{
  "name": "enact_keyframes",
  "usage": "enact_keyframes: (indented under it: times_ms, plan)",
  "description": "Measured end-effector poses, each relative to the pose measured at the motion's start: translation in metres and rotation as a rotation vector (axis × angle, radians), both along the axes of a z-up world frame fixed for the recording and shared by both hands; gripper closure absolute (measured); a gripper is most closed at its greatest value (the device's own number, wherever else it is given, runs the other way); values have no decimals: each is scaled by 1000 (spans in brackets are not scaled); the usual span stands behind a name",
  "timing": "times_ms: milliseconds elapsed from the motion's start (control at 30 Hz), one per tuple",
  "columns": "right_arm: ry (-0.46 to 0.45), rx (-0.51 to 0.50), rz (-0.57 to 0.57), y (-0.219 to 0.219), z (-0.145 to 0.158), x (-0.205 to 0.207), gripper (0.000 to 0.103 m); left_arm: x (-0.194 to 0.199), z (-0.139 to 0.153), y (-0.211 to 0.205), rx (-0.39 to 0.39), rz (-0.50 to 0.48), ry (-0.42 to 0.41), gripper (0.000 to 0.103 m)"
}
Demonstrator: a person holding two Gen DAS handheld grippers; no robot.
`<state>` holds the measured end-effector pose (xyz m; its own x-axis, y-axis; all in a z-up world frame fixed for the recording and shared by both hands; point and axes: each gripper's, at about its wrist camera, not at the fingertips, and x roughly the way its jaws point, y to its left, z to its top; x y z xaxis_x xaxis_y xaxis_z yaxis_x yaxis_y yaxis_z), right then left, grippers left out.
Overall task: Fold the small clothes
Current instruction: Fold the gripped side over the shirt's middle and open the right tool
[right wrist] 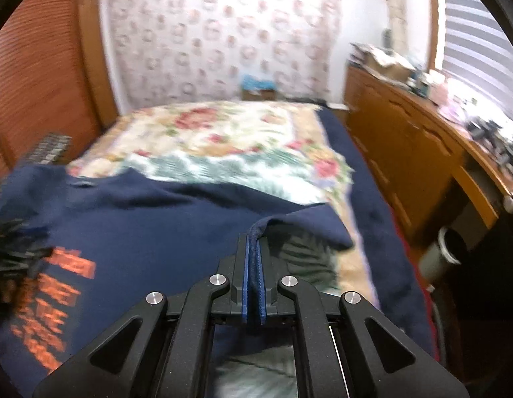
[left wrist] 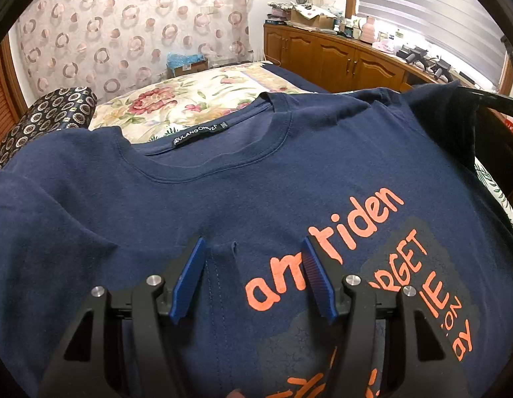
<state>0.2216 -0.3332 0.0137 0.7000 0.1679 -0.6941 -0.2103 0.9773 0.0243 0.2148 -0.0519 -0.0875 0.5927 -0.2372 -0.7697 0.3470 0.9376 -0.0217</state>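
1. left wrist view: left gripper (left wrist: 253, 265) jaws spread apart, resting over the chest of a navy t-shirt (left wrist: 223, 192); a small pucker of cloth sits between them, pads not pressing it. shirt lies front up on the bed (left wrist: 190, 99), collar (left wrist: 223, 165) away from camera, orange print (left wrist: 355, 232) to the right.
2. right wrist view, blurred: right gripper (right wrist: 253, 265) jaws clenched on a sleeve hem (right wrist: 256, 232), lifted off the floral bedspread (right wrist: 223, 146). wooden cabinet (right wrist: 405, 139) on the right.

Navy T-shirt (left wrist: 196, 205) with orange lettering, front up, spread on bed, one edge lifted
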Motion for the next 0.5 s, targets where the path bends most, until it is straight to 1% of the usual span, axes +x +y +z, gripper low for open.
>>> enact_keyframes:
  times_ms: [67, 133, 200, 267, 367, 433, 500]
  plan:
    - [-4, 4, 58, 23, 3, -2, 101, 0, 0, 0, -2, 0, 2, 43]
    - [14, 34, 119, 46, 1, -5, 101, 0, 0, -1, -1, 0, 1, 43]
    - [54, 59, 184, 70, -9, -6, 101, 0, 0, 0, 0, 0, 0, 43]
    - [87, 62, 217, 85, -20, -7, 101, 0, 0, 0, 0, 1, 1, 43]
    - [120, 65, 226, 92, -30, -6, 86, 0, 0, 0, 0, 1, 1, 42]
    - [110, 63, 208, 87, -29, -5, 76, 0, 0, 0, 1, 1, 1, 42]
    - [97, 50, 177, 78, -26, -3, 70, 0, 0, 1, 1, 2, 0, 42]
